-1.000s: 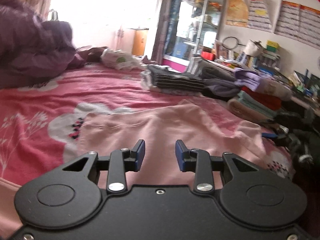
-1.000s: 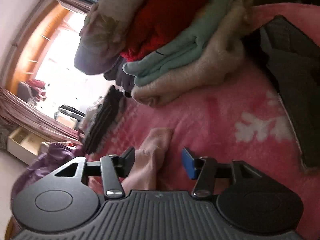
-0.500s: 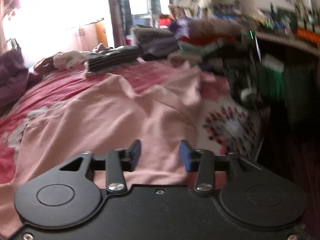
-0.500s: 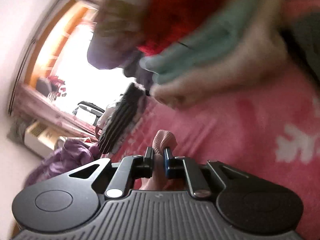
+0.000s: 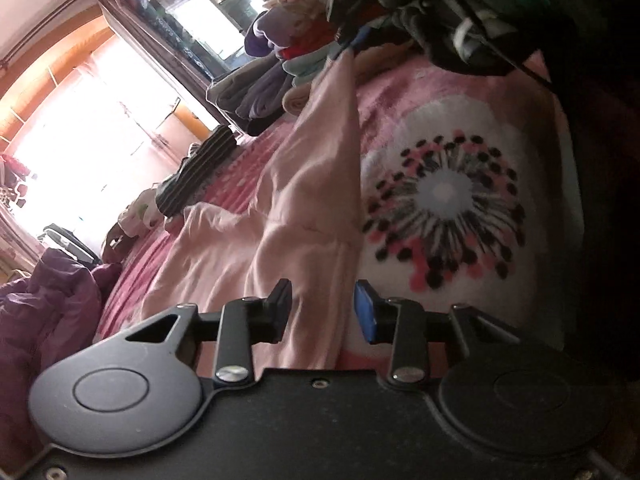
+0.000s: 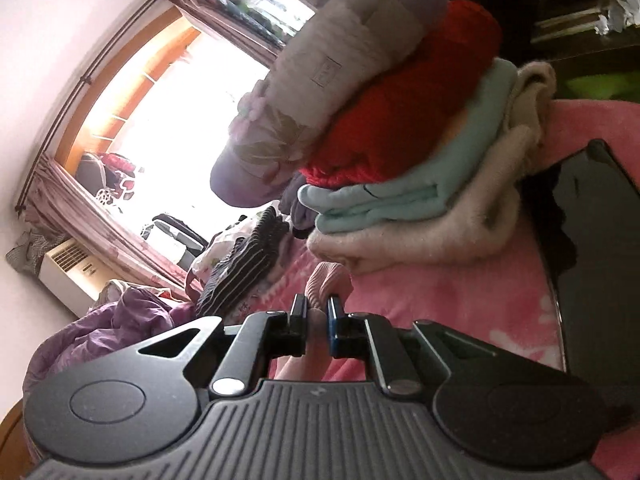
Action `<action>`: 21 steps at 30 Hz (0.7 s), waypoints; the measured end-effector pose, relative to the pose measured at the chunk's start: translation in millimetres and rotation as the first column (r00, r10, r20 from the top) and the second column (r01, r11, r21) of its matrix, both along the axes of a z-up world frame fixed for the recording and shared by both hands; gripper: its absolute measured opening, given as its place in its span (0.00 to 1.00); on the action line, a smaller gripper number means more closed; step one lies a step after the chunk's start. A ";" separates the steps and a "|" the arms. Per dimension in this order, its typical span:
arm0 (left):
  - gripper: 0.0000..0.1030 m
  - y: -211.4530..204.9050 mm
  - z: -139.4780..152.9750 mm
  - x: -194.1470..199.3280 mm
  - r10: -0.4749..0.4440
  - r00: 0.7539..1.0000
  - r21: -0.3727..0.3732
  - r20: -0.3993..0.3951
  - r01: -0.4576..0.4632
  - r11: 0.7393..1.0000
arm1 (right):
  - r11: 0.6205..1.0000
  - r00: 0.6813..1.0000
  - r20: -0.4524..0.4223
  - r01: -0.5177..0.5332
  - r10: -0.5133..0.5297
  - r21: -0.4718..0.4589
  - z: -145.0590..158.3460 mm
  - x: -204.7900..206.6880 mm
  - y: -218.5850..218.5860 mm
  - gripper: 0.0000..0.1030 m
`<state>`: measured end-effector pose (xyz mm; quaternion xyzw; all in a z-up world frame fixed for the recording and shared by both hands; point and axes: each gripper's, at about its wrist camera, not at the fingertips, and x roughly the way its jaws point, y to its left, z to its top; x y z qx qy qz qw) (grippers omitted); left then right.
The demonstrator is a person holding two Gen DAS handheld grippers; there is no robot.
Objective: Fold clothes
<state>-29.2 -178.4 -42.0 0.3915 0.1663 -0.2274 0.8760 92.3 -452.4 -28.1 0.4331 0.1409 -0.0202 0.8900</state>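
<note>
A pale pink garment (image 5: 288,208) lies spread on the pink flowered bed cover (image 5: 444,188). One long part of it runs up toward the far stack of clothes. My left gripper (image 5: 323,306) is open, its jaws on either side of a fold of the pink garment near its close edge. My right gripper (image 6: 317,312) is shut on the ribbed end of the pink garment (image 6: 326,278), which sticks out past the jaws, just above the bed cover (image 6: 448,300).
A stack of folded clothes (image 6: 392,152) sits close ahead of the right gripper, with a dark flat object (image 6: 596,248) to its right. A striped folded item (image 5: 196,176), a purple jacket (image 5: 44,304) and a dark bundle (image 5: 452,12) lie around the bed.
My right gripper closed on the end of the pink garment and holds it. My left gripper swung and rolled to the garment's edge beside the flower print, staying open.
</note>
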 end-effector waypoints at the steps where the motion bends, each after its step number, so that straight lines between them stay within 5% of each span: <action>1: 0.35 -4.0 0.9 1.4 0.001 1.000 -0.005 0.001 -0.001 1.000 | 1.000 1.000 -0.009 0.003 -0.003 -0.003 -1.4 0.3 -0.6 0.12; 6: 0.28 -22.6 -11.8 13.7 0.026 1.000 0.051 -0.015 -0.025 0.998 | 1.000 0.999 -0.035 -0.013 0.012 -0.021 -2.7 -1.8 -3.2 0.12; 8: 0.08 -26.0 -16.2 11.4 0.020 1.000 0.075 0.002 -0.020 0.997 | 0.999 0.999 -0.047 -0.020 0.018 -0.038 -2.3 -1.9 -3.7 0.12; 21: 0.07 -7.7 3.4 4.1 -0.068 0.992 0.000 -0.105 0.068 0.998 | 0.962 0.985 -0.171 -0.041 -0.006 -0.271 -1.3 10.5 11.4 0.12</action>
